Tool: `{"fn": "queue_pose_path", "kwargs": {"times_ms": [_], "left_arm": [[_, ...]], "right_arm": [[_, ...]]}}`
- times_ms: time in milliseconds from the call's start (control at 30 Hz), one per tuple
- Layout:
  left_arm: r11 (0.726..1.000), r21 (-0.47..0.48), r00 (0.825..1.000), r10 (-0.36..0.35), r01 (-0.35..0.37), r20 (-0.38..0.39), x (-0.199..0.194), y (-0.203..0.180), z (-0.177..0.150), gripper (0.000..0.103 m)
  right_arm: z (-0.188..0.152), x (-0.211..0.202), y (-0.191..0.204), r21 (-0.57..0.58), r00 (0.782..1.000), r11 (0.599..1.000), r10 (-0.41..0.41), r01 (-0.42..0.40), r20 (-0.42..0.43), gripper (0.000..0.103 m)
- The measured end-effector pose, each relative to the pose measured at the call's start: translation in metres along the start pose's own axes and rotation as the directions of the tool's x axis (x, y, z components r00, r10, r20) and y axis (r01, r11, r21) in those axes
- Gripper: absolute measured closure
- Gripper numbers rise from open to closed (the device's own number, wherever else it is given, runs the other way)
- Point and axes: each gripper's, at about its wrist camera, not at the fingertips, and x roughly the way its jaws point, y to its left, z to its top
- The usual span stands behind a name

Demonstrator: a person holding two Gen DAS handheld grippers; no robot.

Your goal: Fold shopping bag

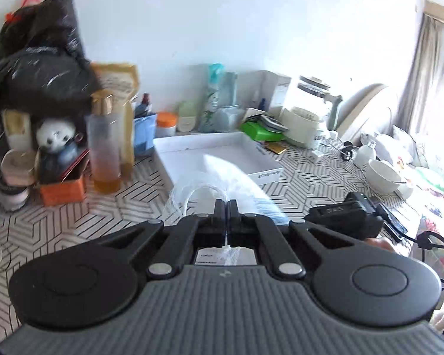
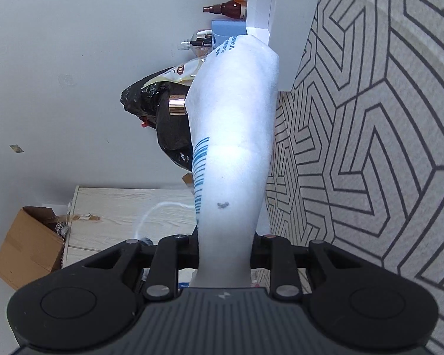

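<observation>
A white plastic shopping bag (image 1: 236, 174) with blue print hangs stretched above the patterned table (image 1: 74, 222). In the left wrist view my left gripper (image 1: 228, 204) is shut on a thin edge of it, beside a handle loop (image 1: 192, 190). From there the bag sweeps right toward my right gripper (image 1: 349, 216). The right wrist view is rolled on its side. There the bag (image 2: 233, 118) runs as a thick bunched band out through my right gripper (image 2: 226, 236), which is shut on it; its fingertips are hidden behind the plastic.
A shallow white box (image 1: 222, 151) lies just beyond the bag. Left of it stand a frosted bottle with a gold cap (image 1: 105, 145), an orange box (image 1: 63, 190) and black bags (image 1: 35, 68). A white bowl (image 1: 383, 174) sits right. A cardboard box (image 2: 29, 248) stands on the floor.
</observation>
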Motion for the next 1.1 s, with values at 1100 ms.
{"fn": "queue_pose_path", "kwargs": {"times_ms": [1100], "left_arm": [[0.986, 0.128, 0.987, -0.089, 0.107, -0.135, 0.060, -0.080, -0.038, 0.086]], "right_arm": [[-0.001, 0.007, -0.022, 0.210, 0.944, 0.920, 0.313, -0.330, 0.108, 0.076]]}}
